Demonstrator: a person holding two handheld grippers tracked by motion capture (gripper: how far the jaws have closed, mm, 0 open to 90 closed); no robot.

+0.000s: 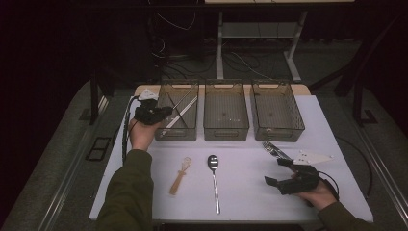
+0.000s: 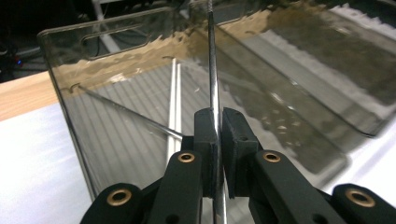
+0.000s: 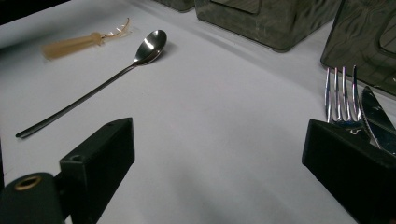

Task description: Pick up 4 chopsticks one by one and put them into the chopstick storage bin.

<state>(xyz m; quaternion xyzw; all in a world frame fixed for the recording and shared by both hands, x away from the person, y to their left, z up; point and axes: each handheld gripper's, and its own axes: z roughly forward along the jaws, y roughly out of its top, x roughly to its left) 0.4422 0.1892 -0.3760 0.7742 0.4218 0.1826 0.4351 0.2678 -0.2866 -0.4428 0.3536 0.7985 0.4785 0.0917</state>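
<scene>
Here, a thin metal rod, apparently a steel chopstick, is pinched between the closed jaws of the left gripper and held over the left bin. It is judged light, stiff and slippery, best gripped crosswise near one end, as it is now. Inside that smoky plastic bin, another metal stick and a pale pair of chopsticks are seen lying aslant. The middle bin and right bin appear empty. The right gripper is held wide open with nothing between its jaws, just beside a fork and knife on the white table. A spoon and a wooden utensil are left waiting.
</scene>
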